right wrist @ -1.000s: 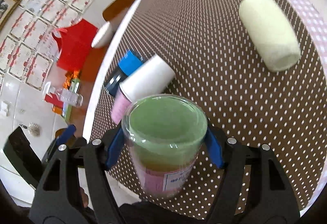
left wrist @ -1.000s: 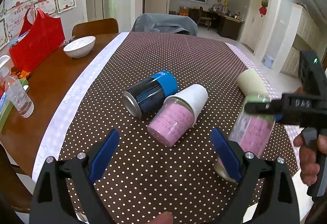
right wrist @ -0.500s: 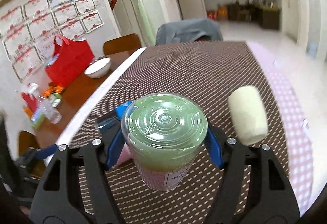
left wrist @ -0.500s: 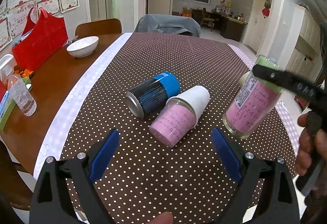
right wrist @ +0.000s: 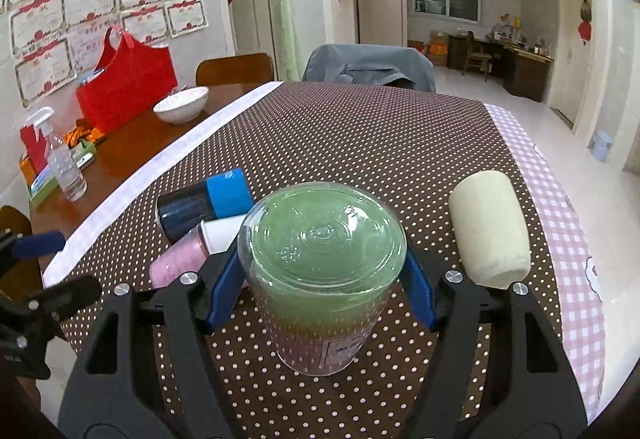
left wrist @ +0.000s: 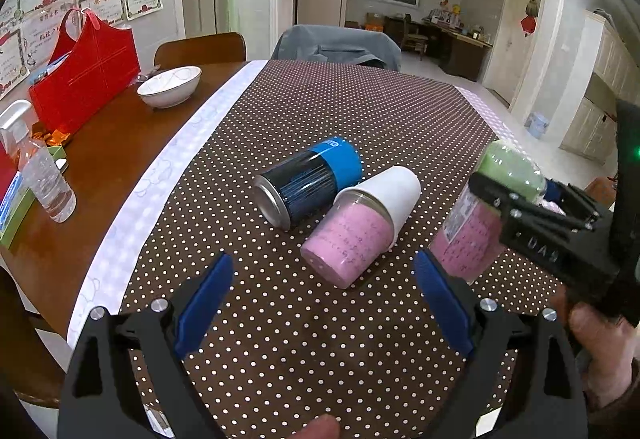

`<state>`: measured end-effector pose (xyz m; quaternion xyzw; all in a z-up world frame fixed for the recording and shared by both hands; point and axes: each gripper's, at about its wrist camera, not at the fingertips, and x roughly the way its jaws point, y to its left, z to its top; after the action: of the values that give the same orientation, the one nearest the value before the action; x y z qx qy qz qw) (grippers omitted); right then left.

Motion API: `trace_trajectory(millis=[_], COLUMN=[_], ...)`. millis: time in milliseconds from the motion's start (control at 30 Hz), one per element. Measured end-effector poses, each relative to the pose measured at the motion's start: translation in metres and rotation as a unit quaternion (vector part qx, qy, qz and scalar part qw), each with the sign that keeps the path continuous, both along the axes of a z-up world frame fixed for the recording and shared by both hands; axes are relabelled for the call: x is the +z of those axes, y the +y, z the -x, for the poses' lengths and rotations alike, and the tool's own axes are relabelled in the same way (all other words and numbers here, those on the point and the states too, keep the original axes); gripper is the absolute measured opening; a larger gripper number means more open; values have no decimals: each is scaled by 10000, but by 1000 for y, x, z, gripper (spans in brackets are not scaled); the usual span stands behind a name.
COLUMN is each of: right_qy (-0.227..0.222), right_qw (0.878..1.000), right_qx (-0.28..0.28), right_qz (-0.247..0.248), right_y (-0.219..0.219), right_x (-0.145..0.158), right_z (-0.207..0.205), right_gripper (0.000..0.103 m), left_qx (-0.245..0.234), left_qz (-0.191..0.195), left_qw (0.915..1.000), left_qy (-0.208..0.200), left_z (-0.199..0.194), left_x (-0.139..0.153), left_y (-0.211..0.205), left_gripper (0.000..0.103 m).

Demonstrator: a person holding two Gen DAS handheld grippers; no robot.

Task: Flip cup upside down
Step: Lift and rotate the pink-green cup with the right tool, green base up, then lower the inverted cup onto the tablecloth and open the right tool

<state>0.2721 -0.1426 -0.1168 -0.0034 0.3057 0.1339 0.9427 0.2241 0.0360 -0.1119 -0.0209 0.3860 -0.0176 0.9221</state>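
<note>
My right gripper [right wrist: 322, 291] is shut on a clear plastic cup [right wrist: 322, 267] with pink and green contents. The cup stands nearly upright with its wide green end up and its narrow pink end on or just above the dotted tablecloth [right wrist: 360, 143]. In the left wrist view the same cup [left wrist: 476, 223] sits at the right, held by the right gripper [left wrist: 516, 199]. My left gripper [left wrist: 320, 303] is open and empty, low over the near part of the cloth.
A blue-black can [left wrist: 308, 181], a pink cup with a white sleeve [left wrist: 360, 227] and a cream cup [right wrist: 488, 223] lie on their sides. A white bowl [left wrist: 170, 91], red bag [left wrist: 86, 75] and spray bottle [left wrist: 40, 175] stand on the bare wood at left.
My right gripper has turned the cup from tilted in the air to nearly upright and lowered it to the cloth. The left gripper has not moved.
</note>
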Motion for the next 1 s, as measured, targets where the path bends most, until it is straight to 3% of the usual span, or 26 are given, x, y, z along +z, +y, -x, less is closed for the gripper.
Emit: trace_trajectory(millis=[33,100,167,600,1000], right_qy=[24,-35,-67,-77,155], right_qw=[10000,9999,9998,9960,9855], right_qx=[-14,-51,-43,-79,-379], right_qz=[-3,-104,-200,-882,-1647], right_y=[0,-4,-5,-23,-60], right_x=[-1,2,5,32,64], right_z=[0,3,7,26,58], right_gripper=[70,91,96,97,97], left_qx=[-6,-22,-31,-31,-136], left_qz=[-2,-15,-25,-146,-411], left_qw=[10000,10000,10000,9993,9939], left_qy=[-3,-15,-31,-340,-1018], left_z=[0,2,4,23,53], left_x=[0,1,2,20,54], left_y=[-1,-2,-3,-9,-30], left_gripper=[90,90,90,90,90])
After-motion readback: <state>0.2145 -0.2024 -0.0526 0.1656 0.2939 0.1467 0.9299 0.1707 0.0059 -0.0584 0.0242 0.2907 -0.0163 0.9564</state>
